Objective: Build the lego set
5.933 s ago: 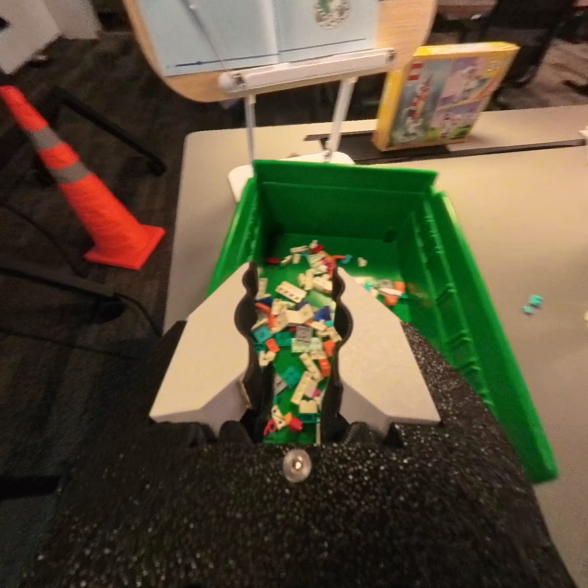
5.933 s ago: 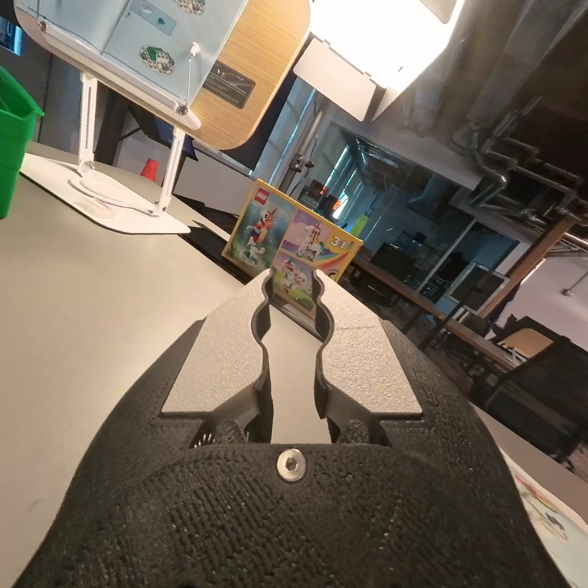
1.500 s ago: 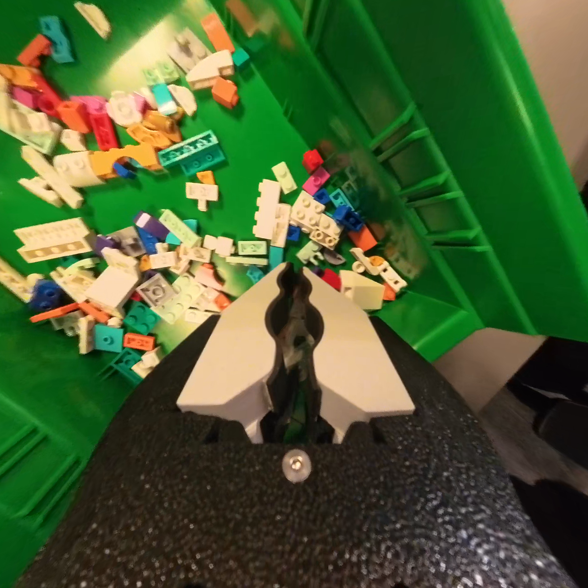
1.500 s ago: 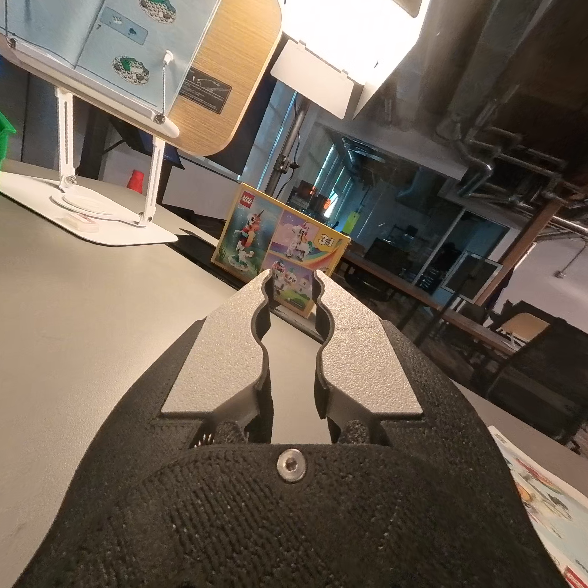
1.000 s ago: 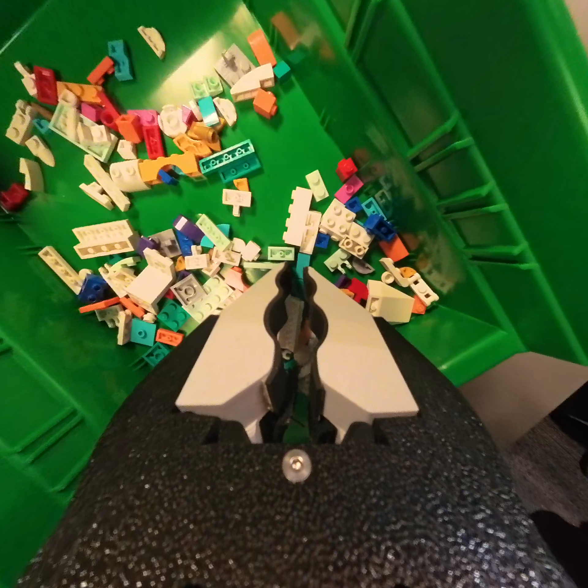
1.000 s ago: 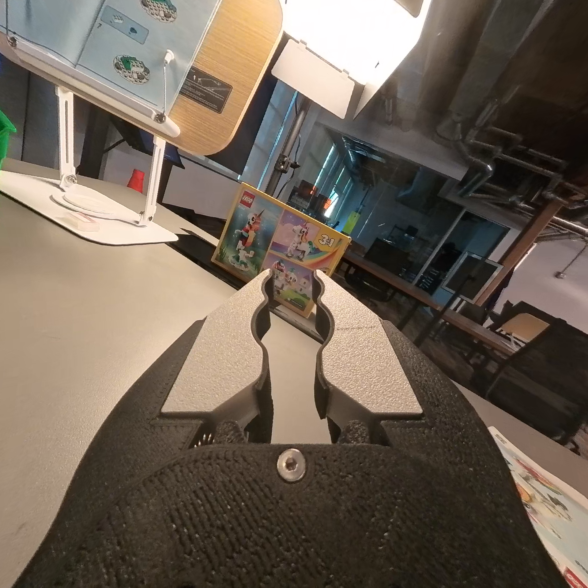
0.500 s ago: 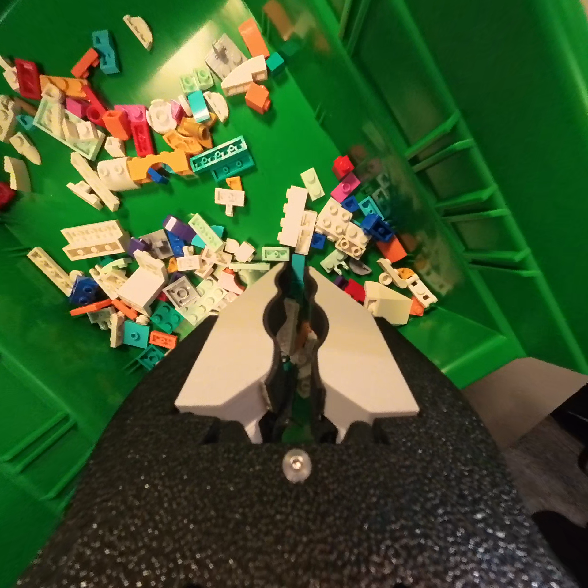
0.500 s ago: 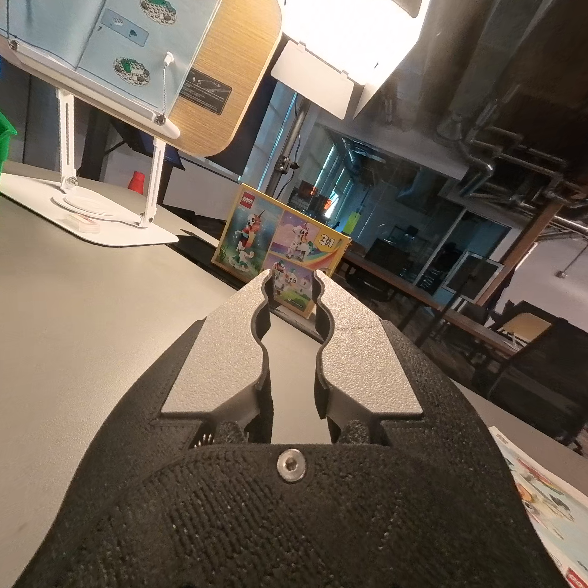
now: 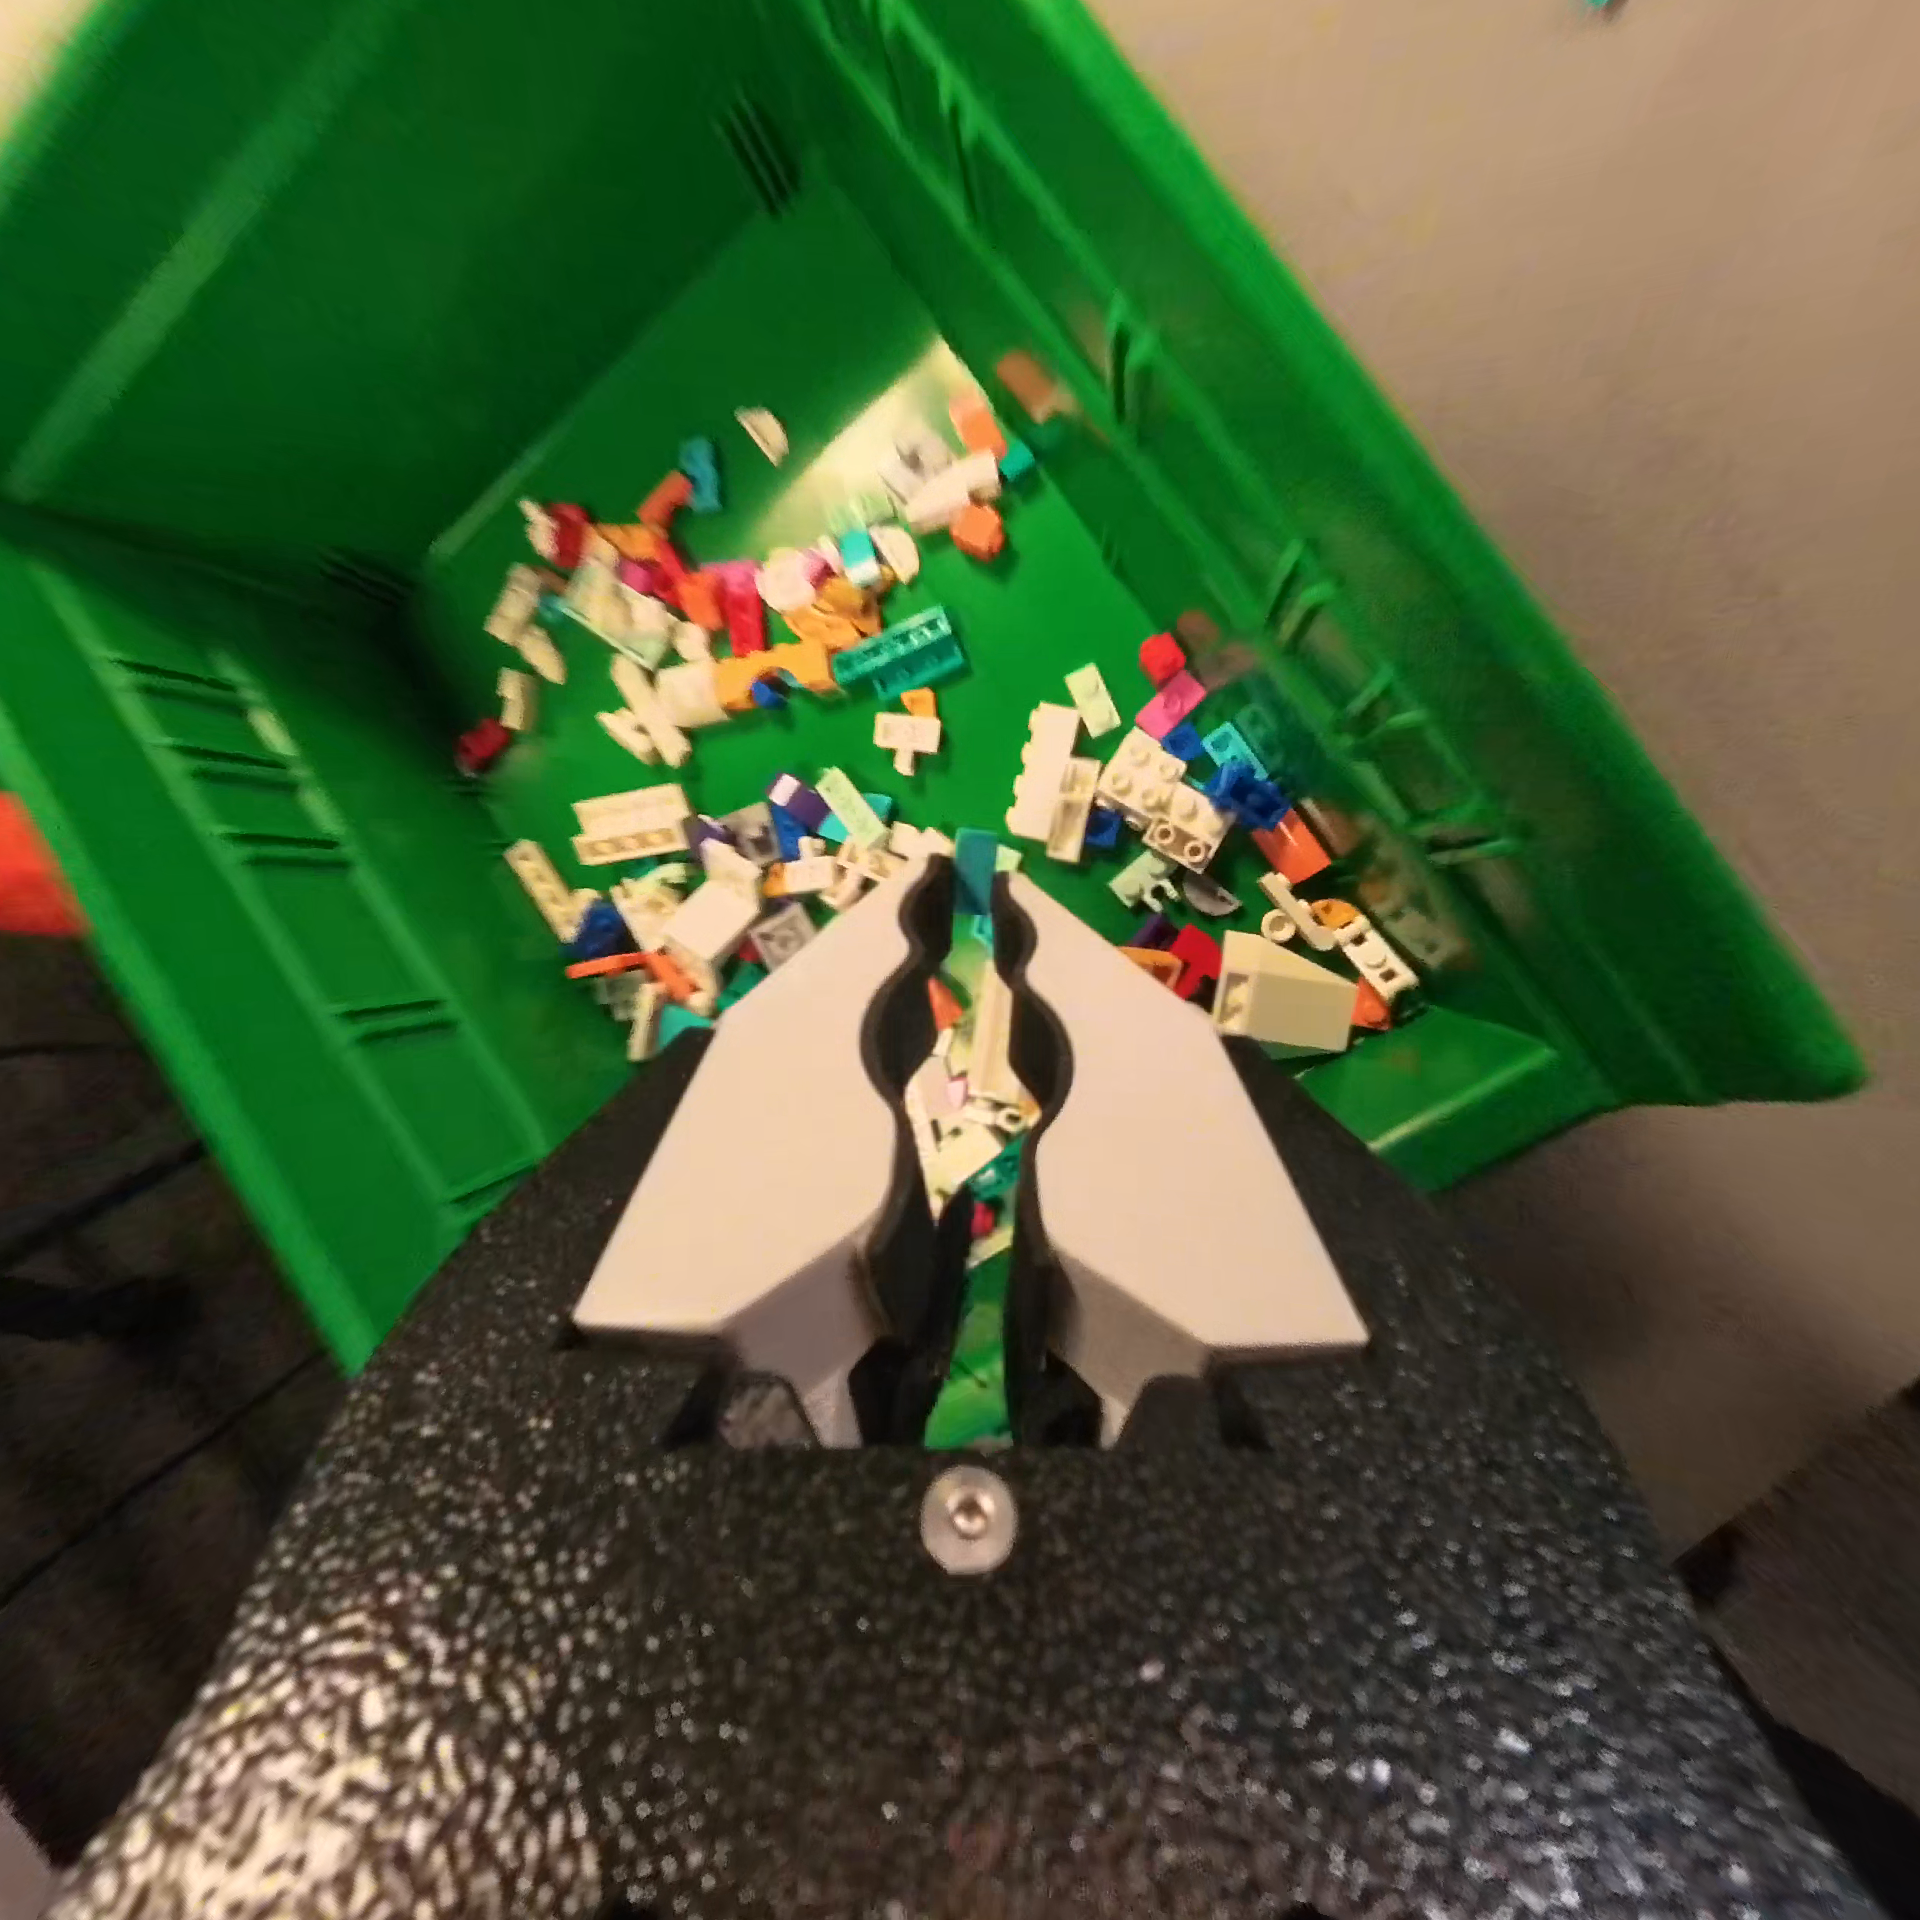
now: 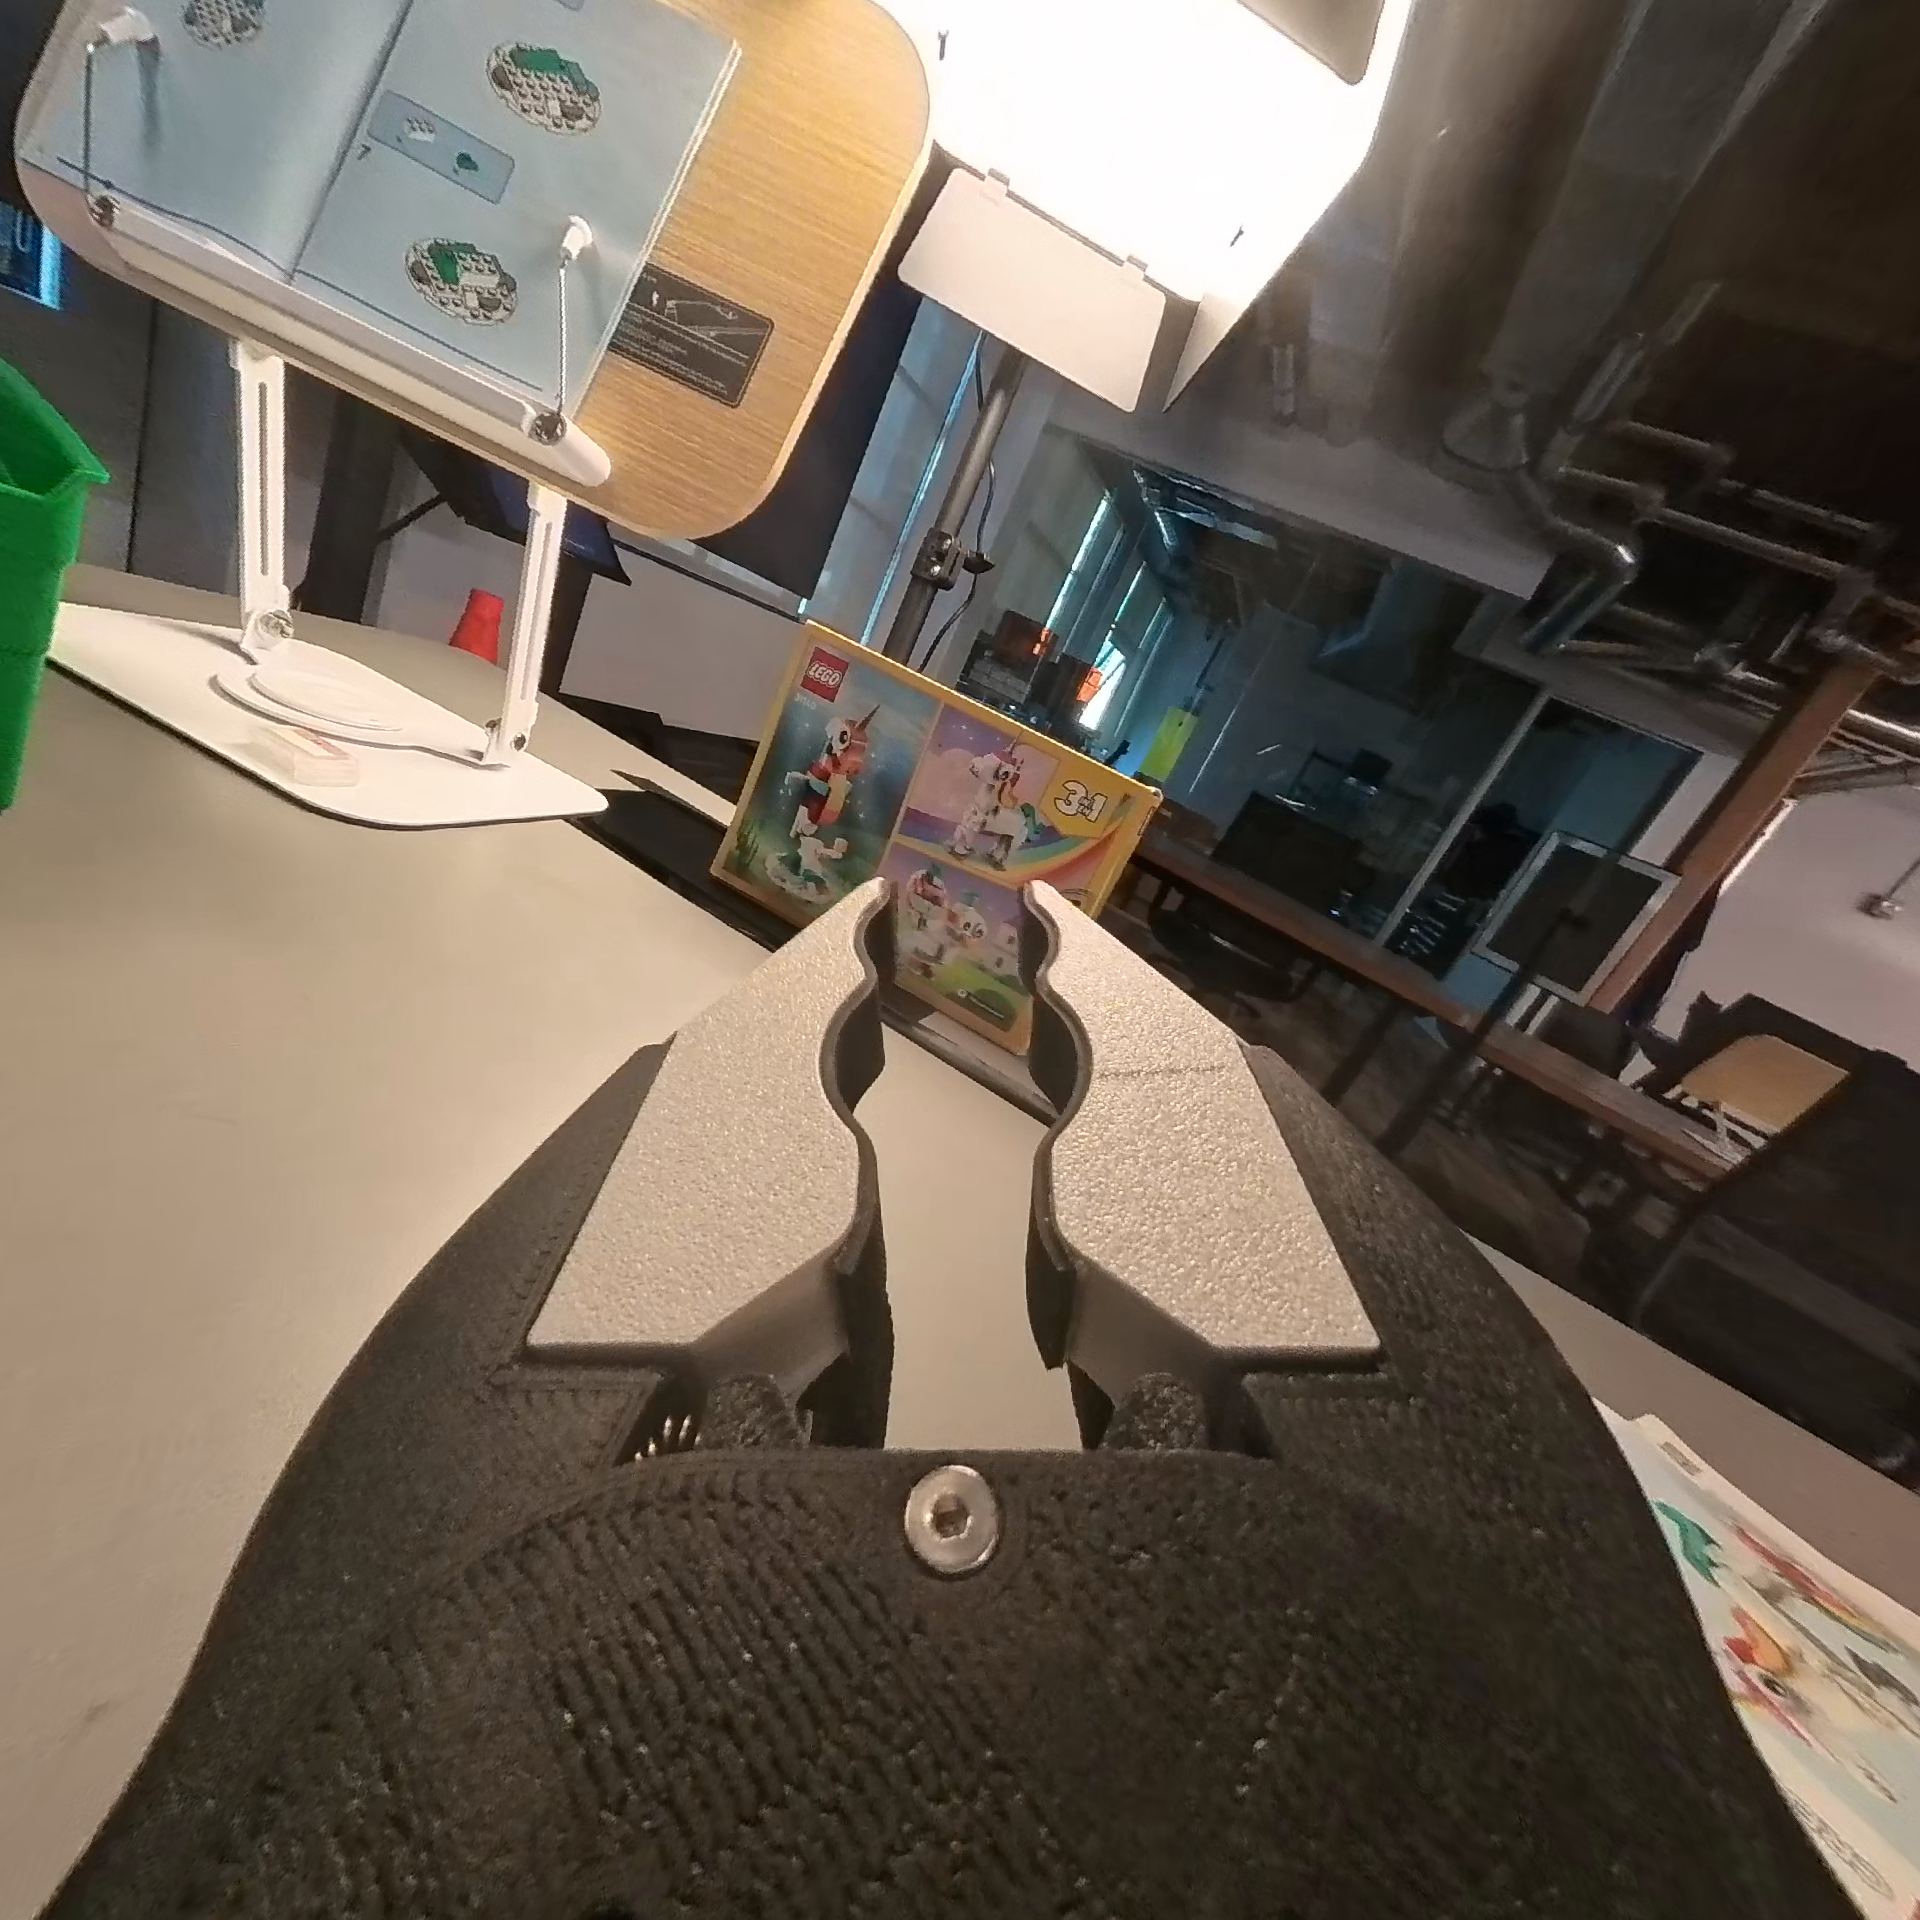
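A deep green plastic bin (image 9: 312,883) sits on a pale grey table (image 10: 260,987), its floor strewn with small loose plastic bricks (image 9: 790,727) in white, orange, teal, pink and blue. Above the bin's near end hangs the left gripper (image 9: 975,881), its grey jaws nearly closed and pinching a thin teal brick (image 9: 974,862) that sticks out just past the tips. The picture is blurred.

The right gripper (image 10: 956,914) rests low over the table, away from the bin, its jaws spread and empty. Beyond it stands a yellow cardboard set box (image 10: 925,842). Between box and bin, a white stand holds a pale blue instruction booklet (image 10: 395,166). A second printed booklet (image 10: 1787,1683) lies on the table near the right gripper.

No assembled model is visible, so the build appears barely begun: one piece is picked, and nearly all bricks are unsorted in the bin.
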The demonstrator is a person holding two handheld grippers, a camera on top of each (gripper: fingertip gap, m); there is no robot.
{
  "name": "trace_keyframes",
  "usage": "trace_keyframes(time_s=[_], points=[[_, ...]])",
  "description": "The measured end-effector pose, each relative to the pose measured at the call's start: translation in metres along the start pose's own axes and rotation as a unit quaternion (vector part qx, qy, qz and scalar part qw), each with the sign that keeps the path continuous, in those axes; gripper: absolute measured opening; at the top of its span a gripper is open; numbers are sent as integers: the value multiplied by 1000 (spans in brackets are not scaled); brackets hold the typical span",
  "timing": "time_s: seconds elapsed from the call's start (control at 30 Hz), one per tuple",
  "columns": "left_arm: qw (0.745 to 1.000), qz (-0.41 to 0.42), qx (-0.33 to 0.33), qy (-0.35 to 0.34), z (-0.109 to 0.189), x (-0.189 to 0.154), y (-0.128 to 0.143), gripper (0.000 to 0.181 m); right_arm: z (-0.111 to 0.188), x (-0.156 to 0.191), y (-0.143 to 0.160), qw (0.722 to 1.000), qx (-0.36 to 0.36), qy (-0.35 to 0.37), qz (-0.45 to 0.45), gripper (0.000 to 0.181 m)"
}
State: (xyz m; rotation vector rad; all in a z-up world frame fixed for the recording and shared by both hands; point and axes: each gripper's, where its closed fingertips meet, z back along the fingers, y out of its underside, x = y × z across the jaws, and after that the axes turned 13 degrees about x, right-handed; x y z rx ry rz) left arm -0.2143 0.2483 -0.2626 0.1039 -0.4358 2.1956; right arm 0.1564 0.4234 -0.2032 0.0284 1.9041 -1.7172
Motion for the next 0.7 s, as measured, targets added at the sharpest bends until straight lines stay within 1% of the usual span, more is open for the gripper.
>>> trace_keyframes(time_s=[0.03,0.1,0.17,0.2,0.23,0.3,0.37,0.43,0.57,0.7], points=[[1000,-2,-9,-20,12,2,-5,5,0,1,0,1000,-1,-3,2,21],[998,-8,-36,-55,37,2,-19,4,0,4,-1,1000,-2,-9,6,21],[995,-22,-73,-68,60,-12,-40,4,0,6,-2,1000,-4,-14,7,21],[993,-32,-91,-60,67,-26,-52,5,1,7,-2,1000,-5,-16,6,21],[992,-49,-106,-37,71,-46,-65,5,1,7,-3,1000,-7,-17,5,20],[987,-94,-128,-2,72,-88,-90,5,3,6,-4,1000,-13,-17,0,20],[981,-128,-145,27,64,-126,-116,5,4,5,-5,1000,-17,-19,-7,20],[976,-148,-151,48,50,-152,-140,5,4,4,-6,999,-21,-22,-14,19],[974,-156,-145,79,15,-169,-185,5,7,2,-9,999,-32,-25,-29,19],[977,-171,-98,84,-24,-163,-214,5,8,-3,-12,997,-44,-24,-53,19]])
